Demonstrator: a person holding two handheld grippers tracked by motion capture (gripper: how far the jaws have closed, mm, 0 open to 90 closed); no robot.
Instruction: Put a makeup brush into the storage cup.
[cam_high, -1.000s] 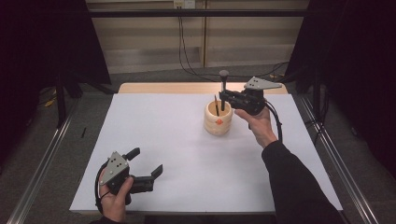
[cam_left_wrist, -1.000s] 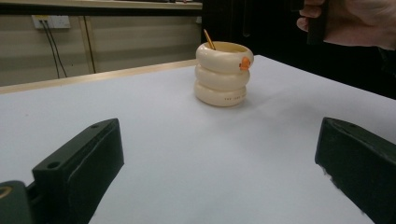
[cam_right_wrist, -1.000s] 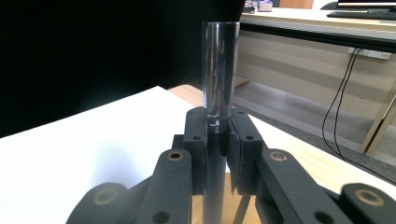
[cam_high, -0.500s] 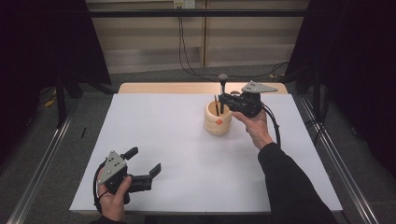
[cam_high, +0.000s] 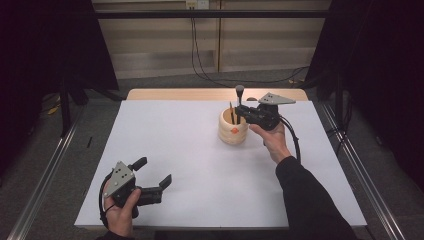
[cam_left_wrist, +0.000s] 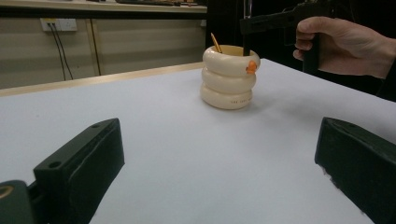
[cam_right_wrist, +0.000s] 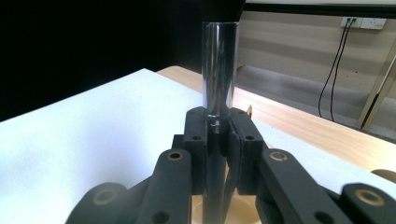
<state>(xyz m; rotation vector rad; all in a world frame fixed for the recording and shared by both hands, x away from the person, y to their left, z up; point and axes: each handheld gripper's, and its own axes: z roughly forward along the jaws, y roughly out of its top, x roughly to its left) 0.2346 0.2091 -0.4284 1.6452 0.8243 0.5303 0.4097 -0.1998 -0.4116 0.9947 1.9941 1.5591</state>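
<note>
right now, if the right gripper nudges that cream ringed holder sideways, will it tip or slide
Probably slide: the cream ringed holder looks squat and broad-based on the smooth white table. The metal-handled tool clamped in the right gripper seems stiff, so it could lever the rim.

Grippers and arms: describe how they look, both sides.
The left gripper and right gripper are matching black handheld tools, each topped by a grey three-cornered plate with small dark dots. Each has two blocky black fingers on linked bars with brass-coloured pivots. A black cable trails from the right one. The right arm wears a dark sleeve.
</note>
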